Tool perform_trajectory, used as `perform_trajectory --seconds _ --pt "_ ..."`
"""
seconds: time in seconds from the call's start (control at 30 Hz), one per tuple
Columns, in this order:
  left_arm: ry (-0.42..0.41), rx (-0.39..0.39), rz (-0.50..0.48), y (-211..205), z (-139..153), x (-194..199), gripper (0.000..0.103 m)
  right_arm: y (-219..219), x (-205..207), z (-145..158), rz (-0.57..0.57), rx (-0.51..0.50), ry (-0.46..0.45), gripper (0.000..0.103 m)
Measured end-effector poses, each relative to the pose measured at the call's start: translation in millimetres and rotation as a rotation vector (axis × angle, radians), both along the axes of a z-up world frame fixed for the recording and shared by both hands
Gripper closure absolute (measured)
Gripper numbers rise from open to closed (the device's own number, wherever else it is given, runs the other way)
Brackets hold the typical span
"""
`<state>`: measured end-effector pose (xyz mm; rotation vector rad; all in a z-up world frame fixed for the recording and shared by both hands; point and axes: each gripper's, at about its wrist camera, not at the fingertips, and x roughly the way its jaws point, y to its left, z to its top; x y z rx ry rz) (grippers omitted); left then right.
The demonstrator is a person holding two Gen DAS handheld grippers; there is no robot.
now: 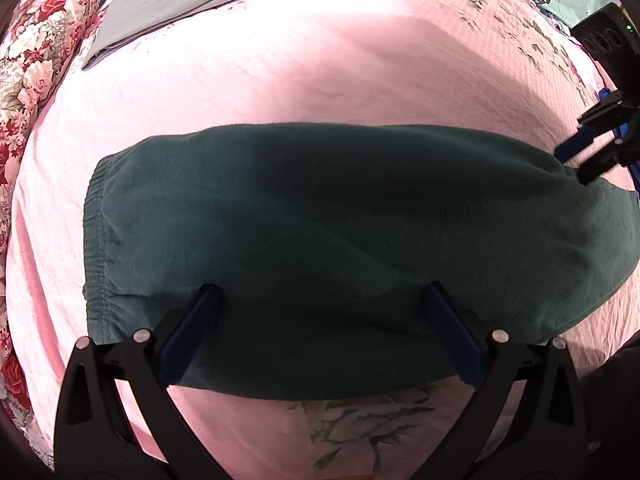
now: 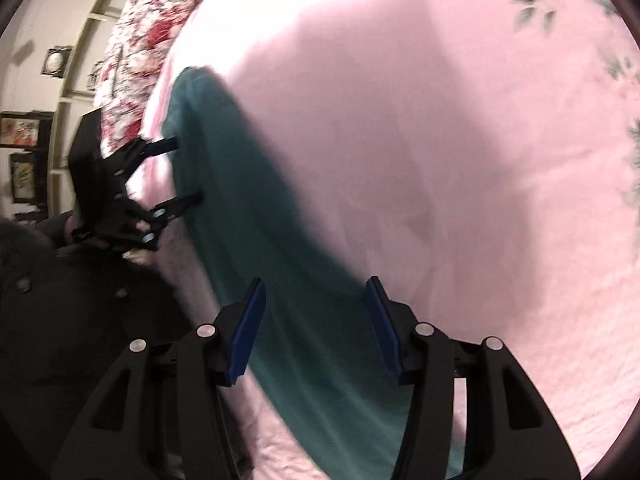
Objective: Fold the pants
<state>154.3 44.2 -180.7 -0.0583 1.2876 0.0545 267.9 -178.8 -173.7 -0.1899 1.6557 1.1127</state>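
Pink floral bedsheet (image 1: 320,80) carries the dark green fleece pants (image 1: 340,240), folded into a long band. Left hand-held gripper (image 1: 320,320) spreads wide over their near edge; right hand-held gripper (image 2: 316,320) gapes at the far end. Judging, both must pinch an edge for another fold.

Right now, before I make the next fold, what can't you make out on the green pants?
- Left wrist view: the right end of the green pants is cut off by the frame edge; the right claw covers that corner.
- Right wrist view: motion blur hides seams and layers; the left claw looks soft.
- Cuffs: unseen in both.
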Motion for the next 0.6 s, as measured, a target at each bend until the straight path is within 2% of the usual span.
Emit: perform_trajectory --seconds 0.13,0.17,0.2,0.27,0.33,0.47,0.6 --pt "0.003 0.0 -0.001 0.7 0.1 0.3 0.002 17.5 -6.8 -1.2 0.061 0.062 0.028 0.051" --pt "0.003 0.0 -0.001 0.9 0.2 0.5 0.002 23.2 -11.5 0.1 0.103 0.075 0.033 0.063" --pt "0.003 0.0 -0.001 1.0 0.2 0.7 0.002 28.0 -16.1 2.2 0.135 0.08 0.034 0.085" --pt "0.002 0.0 -0.001 0.9 0.1 0.4 0.002 32.8 -25.8 9.4 0.203 0.092 0.008 0.094" --pt "0.002 0.0 -0.001 1.5 0.4 0.0 0.002 34.6 -34.2 16.4 0.244 0.103 -0.011 0.096" --pt "0.002 0.0 -0.002 2.0 0.5 -0.6 0.002 35.8 -41.8 24.5 0.252 0.113 -0.068 0.096" --pt "0.002 0.0 -0.002 2.1 0.6 -0.6 0.002 35.4 -50.6 46.5 0.273 0.141 -0.249 0.096"
